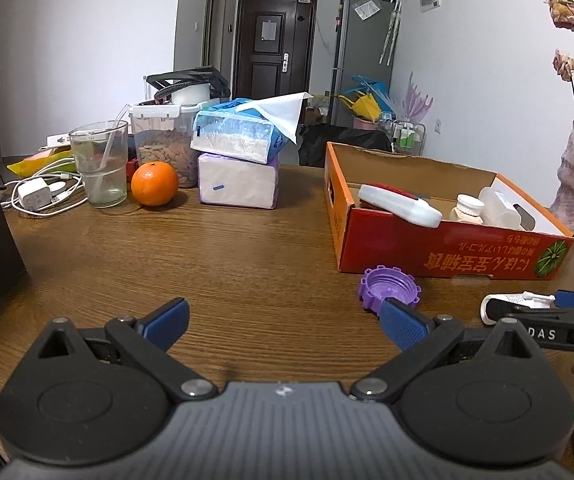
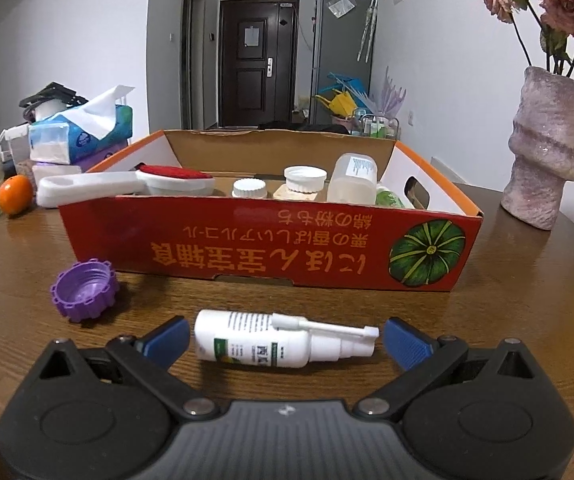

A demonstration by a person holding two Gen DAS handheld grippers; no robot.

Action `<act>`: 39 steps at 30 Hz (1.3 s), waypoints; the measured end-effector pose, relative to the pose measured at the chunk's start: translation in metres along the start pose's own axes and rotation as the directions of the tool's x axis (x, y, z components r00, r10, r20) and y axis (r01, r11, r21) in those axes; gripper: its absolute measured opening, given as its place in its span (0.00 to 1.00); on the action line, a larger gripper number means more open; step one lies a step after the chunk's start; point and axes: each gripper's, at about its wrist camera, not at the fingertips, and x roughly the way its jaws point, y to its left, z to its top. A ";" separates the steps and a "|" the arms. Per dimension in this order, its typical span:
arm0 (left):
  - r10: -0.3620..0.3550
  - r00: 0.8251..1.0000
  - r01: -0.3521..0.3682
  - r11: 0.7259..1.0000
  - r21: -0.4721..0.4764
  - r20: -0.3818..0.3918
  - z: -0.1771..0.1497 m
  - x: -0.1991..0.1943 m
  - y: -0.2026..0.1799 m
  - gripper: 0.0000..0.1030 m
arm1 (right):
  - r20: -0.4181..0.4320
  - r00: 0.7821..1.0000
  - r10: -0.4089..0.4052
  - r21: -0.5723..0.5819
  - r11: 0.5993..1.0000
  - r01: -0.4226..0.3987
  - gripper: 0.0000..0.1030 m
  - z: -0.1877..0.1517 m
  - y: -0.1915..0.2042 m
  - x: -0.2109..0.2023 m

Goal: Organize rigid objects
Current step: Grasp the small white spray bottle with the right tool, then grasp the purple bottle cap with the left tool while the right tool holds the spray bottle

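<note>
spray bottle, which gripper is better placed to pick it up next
Right. The spray bottle lies on its side between the open right gripper fingers. The left gripper, also open, has only bare table between its fingers, with the bottle off to its right.

Left gripper (image 1: 285, 322) is showing a ribbed grey body with a small white logo; black linkage arms are carrying silver screws and round black discs; blue ribbed pads (image 1: 401, 326) are capping the fingers; right gripper (image 2: 285, 340) is looking identical.
</note>
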 end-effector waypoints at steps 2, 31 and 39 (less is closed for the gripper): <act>0.001 1.000 -0.001 1.000 0.000 0.000 0.000 0.000 0.000 1.00 | -0.013 1.000 0.002 -0.002 1.000 -0.002 1.00 0.001 -0.001 0.004; -0.006 0.998 0.008 0.999 0.034 -0.067 0.006 0.045 -0.033 1.00 | 0.019 0.999 0.027 0.039 0.999 -0.028 0.94 0.015 -0.020 0.004; -0.010 0.996 0.014 0.999 0.046 -0.085 0.011 0.063 -0.057 1.00 | 0.035 0.999 0.018 0.054 0.998 -0.020 0.94 0.018 -0.037 0.006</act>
